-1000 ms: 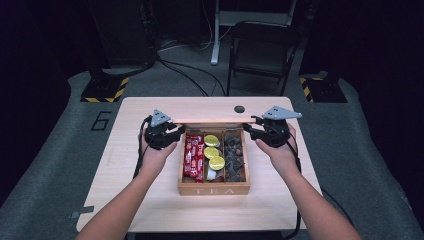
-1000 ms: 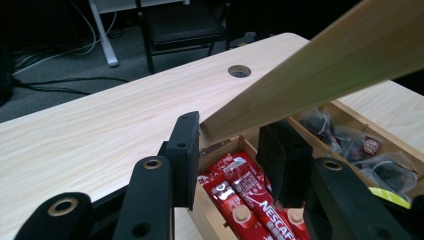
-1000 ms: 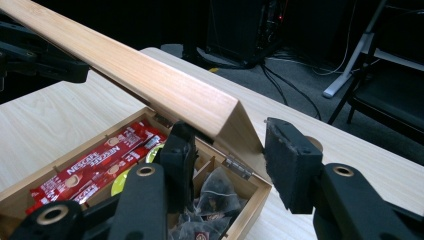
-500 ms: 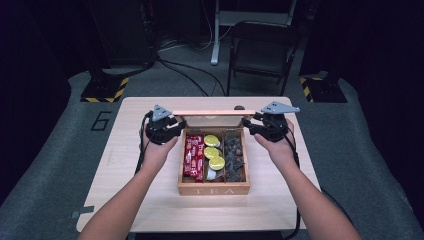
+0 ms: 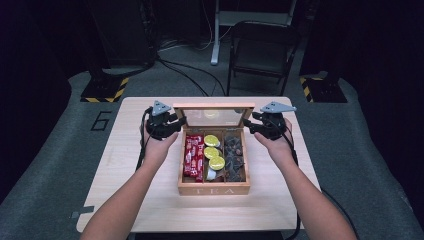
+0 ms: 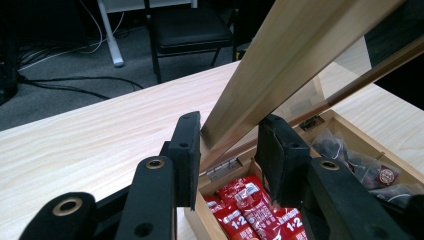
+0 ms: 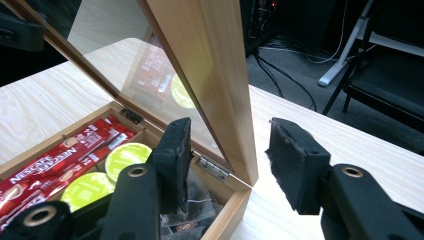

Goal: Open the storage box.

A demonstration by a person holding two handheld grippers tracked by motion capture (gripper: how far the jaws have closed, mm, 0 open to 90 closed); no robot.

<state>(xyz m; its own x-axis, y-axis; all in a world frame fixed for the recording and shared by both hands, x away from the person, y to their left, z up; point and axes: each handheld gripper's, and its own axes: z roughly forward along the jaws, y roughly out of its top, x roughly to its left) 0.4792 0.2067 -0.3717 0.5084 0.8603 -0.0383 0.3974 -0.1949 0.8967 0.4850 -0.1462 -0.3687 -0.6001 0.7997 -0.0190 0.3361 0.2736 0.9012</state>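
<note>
A wooden tea box (image 5: 214, 189) stands mid-table with its glass-paned lid (image 5: 212, 106) raised steeply. Inside lie red coffee sachets (image 5: 194, 155), yellow-green capsules (image 5: 212, 151) and dark tea bags (image 5: 234, 156). My left gripper (image 5: 176, 122) is at the lid's left edge. In the left gripper view the lid frame (image 6: 280, 60) is pinched between both pads of that gripper (image 6: 229, 145). My right gripper (image 5: 250, 125) straddles the lid's right edge. In the right gripper view the right gripper (image 7: 230, 150) is open, its inner pad against the lid (image 7: 210, 65) and a gap at the outer pad.
The box sits on a light wooden table (image 5: 130, 200) with bare wood to its left, right and front. Beyond the far edge stand a black folding chair (image 5: 262, 45) and a white stand leg (image 5: 216, 35), with cables on the grey floor.
The lid has swung up from lying low over the box to steeply raised. Both grippers rose and moved back with its side edges.
</note>
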